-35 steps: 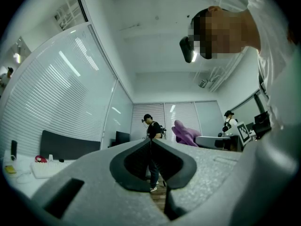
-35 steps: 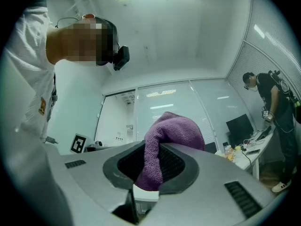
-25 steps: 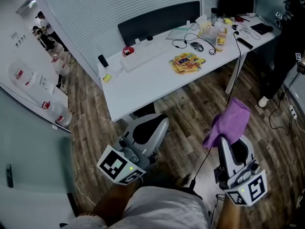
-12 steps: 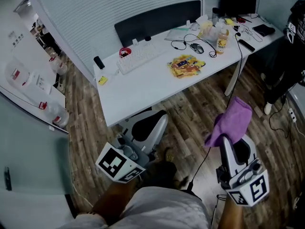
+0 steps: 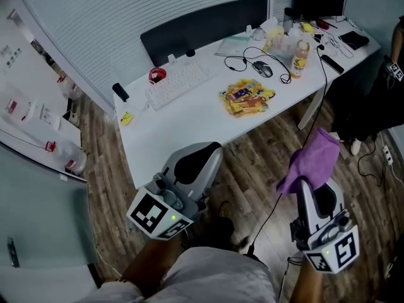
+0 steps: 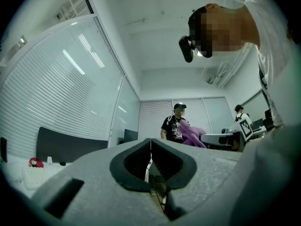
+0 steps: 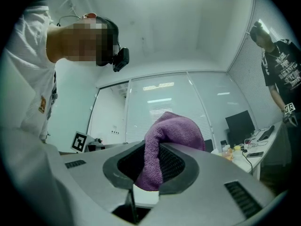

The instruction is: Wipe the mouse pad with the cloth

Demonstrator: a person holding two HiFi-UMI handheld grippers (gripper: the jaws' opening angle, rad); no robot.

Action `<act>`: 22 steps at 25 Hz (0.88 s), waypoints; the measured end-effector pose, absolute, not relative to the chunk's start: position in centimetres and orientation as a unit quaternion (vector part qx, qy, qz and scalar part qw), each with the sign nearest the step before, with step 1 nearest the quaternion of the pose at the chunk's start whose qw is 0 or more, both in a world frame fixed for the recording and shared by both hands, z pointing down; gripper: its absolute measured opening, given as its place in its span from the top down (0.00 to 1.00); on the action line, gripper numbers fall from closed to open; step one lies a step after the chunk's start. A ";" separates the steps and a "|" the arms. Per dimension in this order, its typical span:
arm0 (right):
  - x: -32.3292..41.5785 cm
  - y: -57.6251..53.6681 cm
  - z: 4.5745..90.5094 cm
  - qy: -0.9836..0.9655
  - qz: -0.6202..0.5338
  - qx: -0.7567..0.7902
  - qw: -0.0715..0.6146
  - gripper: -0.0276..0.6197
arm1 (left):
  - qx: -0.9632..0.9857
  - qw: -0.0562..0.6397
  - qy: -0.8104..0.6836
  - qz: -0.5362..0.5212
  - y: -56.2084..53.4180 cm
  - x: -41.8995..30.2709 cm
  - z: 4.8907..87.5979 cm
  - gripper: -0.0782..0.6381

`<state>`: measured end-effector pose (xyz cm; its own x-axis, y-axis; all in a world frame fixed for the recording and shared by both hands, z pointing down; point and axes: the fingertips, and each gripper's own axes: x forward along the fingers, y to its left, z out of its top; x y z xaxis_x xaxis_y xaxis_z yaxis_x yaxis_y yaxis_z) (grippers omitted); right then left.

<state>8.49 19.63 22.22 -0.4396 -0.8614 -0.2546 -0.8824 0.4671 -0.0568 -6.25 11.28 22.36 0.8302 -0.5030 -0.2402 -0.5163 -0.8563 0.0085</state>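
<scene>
Cloth (image 5: 314, 160), purple, pinched between fingers of right gripper (image 5: 305, 183); loose end bunches up above fingertips. Cloth held over wooden floor (image 5: 252, 153), well apart from white worktop (image 5: 183, 118). Left gripper (image 5: 203, 153): fingers pressed together, nothing between them. On worktop: white keyboard (image 5: 177, 81), mouse (image 5: 262, 70) with tangled cable, bottle (image 5: 299, 59), flat yellow patterned item (image 5: 246, 93) near mouse; cannot tell whether it is mouse pad. Person in dark shirt (image 5: 379, 93) stands at worktop's right end.
</scene>
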 end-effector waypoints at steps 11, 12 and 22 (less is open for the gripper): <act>7.9 8.8 22.5 0.837 0.034 -0.534 0.110 0.85 | -0.960 0.018 0.253 0.121 -0.1 -6.6 22.8 0.87; 7.7 8.0 22.4 0.837 0.034 -0.536 0.109 0.85 | -0.960 0.017 0.251 0.122 -0.9 -6.8 22.9 0.87; 6.1 2.6 22.5 0.839 0.032 -0.537 0.082 0.85 | -0.961 0.001 0.243 0.130 -6.2 -7.1 24.0 0.87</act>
<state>6.15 2.55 22.48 -0.4102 -0.8956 -0.1723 -0.9061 0.4216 -0.0341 -7.09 -6.15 24.02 0.8481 -0.4672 -0.2499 -0.4677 -0.8818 0.0614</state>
